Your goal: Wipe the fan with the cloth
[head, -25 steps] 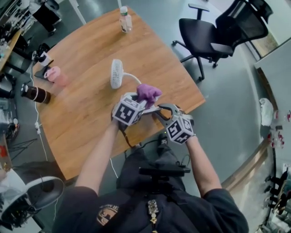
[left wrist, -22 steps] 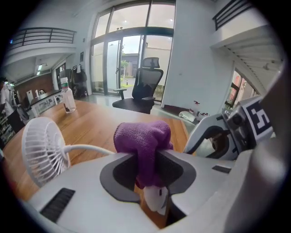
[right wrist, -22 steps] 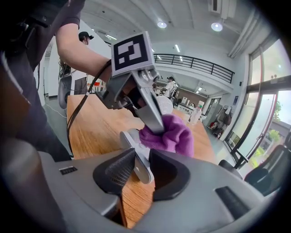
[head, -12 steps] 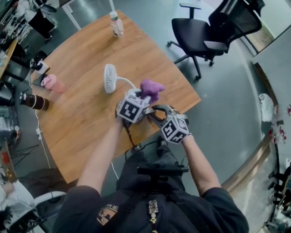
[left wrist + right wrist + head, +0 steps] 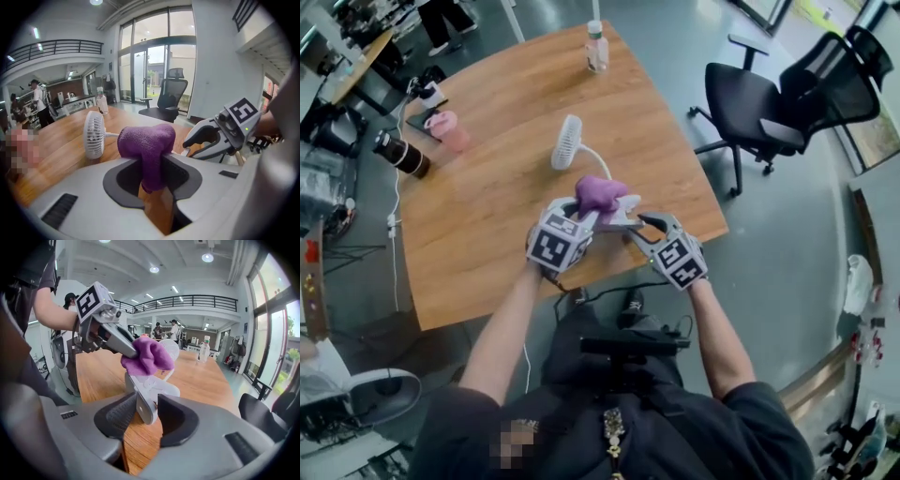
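Wood-grain table point(image 5: 487, 206) in an open office with glass doors is seen under both hands. The left gripper point(image 5: 152, 163) is clenched on the purple cloth point(image 5: 145, 140), which is pinched at its middle and bulges out above the jaws. The jaws of the right gripper point(image 5: 147, 405) have just been opening. The white base point(image 5: 154, 389) of the fan point(image 5: 93, 136) is caught on edge between them. It is leaned on one pad while a thin dark gap is seen at the other, so the hold is judged released rather than firm.

From the cloth, the fan's round grille is found at about 11 o'clock in the head view, near but apart, with nothing between. The fan's long axis, base through curved neck to grille, is laid from 5 to 11 o'clock. The left hand is judged the nearer to the grille, so the wipe would be made by carrying the cloth out toward 11 o'clock.

No brand can be made out on the fan. Only square black-and-white markers are carried on the gripper cubes, and the label of the bottle point(image 5: 597, 49) at 12 o'clock cannot be read.
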`<act>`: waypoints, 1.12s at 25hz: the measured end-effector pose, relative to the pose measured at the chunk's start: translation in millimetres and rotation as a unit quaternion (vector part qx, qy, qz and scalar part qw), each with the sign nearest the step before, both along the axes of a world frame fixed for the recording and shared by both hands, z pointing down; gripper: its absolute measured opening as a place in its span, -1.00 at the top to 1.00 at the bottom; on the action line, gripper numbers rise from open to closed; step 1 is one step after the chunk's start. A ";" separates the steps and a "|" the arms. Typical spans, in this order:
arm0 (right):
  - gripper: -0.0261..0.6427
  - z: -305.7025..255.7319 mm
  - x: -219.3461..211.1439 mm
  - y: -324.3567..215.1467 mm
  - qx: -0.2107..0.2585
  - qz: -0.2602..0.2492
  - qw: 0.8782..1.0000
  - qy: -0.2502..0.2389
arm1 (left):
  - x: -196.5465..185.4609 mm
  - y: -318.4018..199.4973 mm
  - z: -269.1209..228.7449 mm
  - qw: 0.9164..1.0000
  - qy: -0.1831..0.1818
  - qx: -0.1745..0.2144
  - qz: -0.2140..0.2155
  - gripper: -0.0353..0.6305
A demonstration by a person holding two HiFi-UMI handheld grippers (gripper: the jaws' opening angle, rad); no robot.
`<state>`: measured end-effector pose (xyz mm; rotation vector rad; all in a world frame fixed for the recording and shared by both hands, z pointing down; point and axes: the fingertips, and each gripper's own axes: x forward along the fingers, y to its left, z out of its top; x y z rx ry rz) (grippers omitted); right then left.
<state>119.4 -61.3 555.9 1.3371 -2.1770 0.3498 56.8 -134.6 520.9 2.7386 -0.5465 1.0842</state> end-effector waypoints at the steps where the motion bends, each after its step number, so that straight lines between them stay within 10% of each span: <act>1: 0.47 2.8 4.0 1.6 -0.005 -0.001 1.000 -0.007 | -5.5 3.9 -0.7 1.000 -0.001 0.001 -0.005 0.60; 14: 0.66 28.6 12.0 2.0 -0.017 -0.042 0.999 -0.013 | 15.0 22.0 17.7 0.997 -0.067 0.021 -0.011 0.60; 28: 0.68 29.2 -23.1 -8.7 -0.025 -0.076 0.997 -0.022 | 49.3 33.4 17.8 0.998 -0.044 0.016 -0.030 0.60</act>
